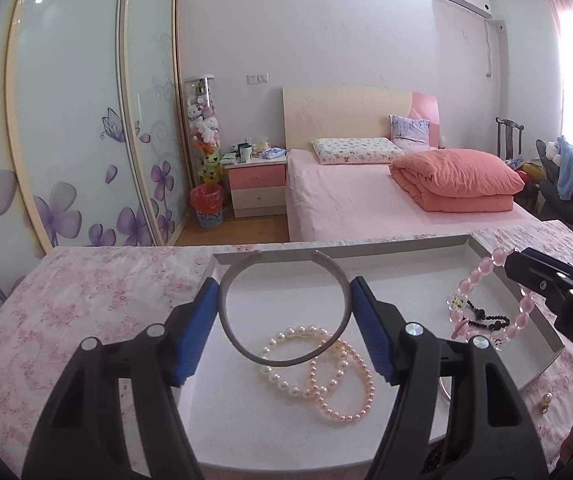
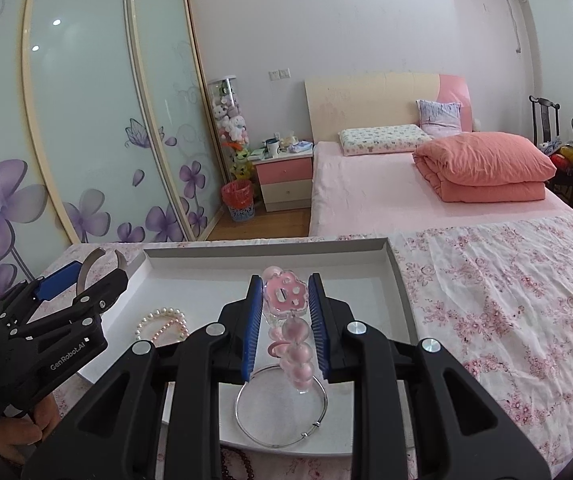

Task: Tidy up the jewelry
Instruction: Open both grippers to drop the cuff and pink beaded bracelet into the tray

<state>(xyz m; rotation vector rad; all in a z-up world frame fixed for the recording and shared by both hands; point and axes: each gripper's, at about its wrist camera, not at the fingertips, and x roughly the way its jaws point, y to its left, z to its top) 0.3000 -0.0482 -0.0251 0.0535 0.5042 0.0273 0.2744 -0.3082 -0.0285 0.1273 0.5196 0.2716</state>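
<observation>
Now | left hand-held gripper [image 1: 284, 326]: rigid grey open bangle [image 1: 282, 308] | right hand-held gripper [image 2: 285, 330]: glossy pink beads [image 2: 296, 344]

We are holding two black plastic two-finger grippers with blue ribbed pads side by side, both tilting downward. Our left gripper [image 1: 286, 320] is standing wide, its pads [image 1: 202, 328] pressing the outer sides of a grey open-ended bangle [image 1: 286, 304]. Our right gripper [image 2: 285, 326] is standing narrow, clamping a pink beaded bracelet [image 2: 286, 300]. A bare hand [image 2: 18, 432] is gripping the left tool's handle.
</observation>
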